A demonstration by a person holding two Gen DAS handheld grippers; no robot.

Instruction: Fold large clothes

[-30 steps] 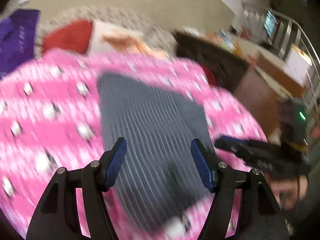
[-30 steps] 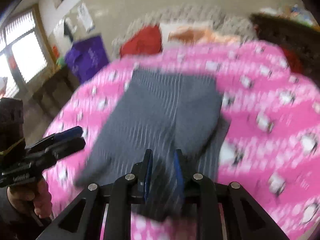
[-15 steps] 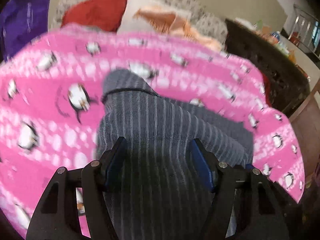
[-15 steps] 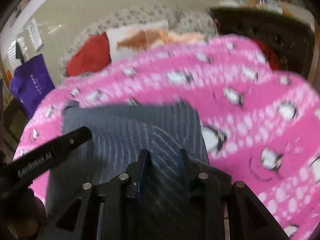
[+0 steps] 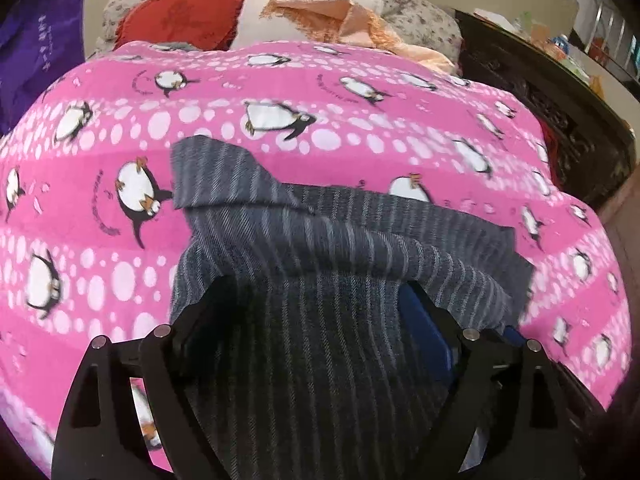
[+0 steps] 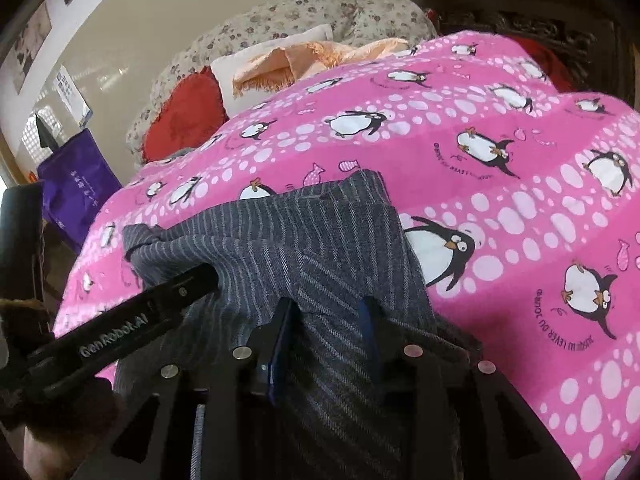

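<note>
A grey pinstriped garment [image 5: 304, 240] lies folded on a pink penguin blanket [image 5: 320, 120]. My left gripper [image 5: 316, 312] is open, its fingers spread wide and pushed under a raised fold of the cloth that drapes over the tips. In the right wrist view the same garment [image 6: 280, 240] lies at lower centre, and my right gripper [image 6: 328, 320] has its blue pads close together on a bunched fold of it. The left gripper's black finger [image 6: 132, 320] reaches into the cloth from the left.
Red [image 5: 184, 8], white and orange cushions lie at the bed's head against a floral bolster [image 6: 288, 20]. A purple bag [image 6: 76, 184] stands at the left. Dark carved wooden furniture [image 5: 560, 112] borders the right side.
Both grippers have moved forward and down over the garment, carrying the near part of the cloth over the rest. The left fingers are now buried under the fold; the views are closer to the bed.
</note>
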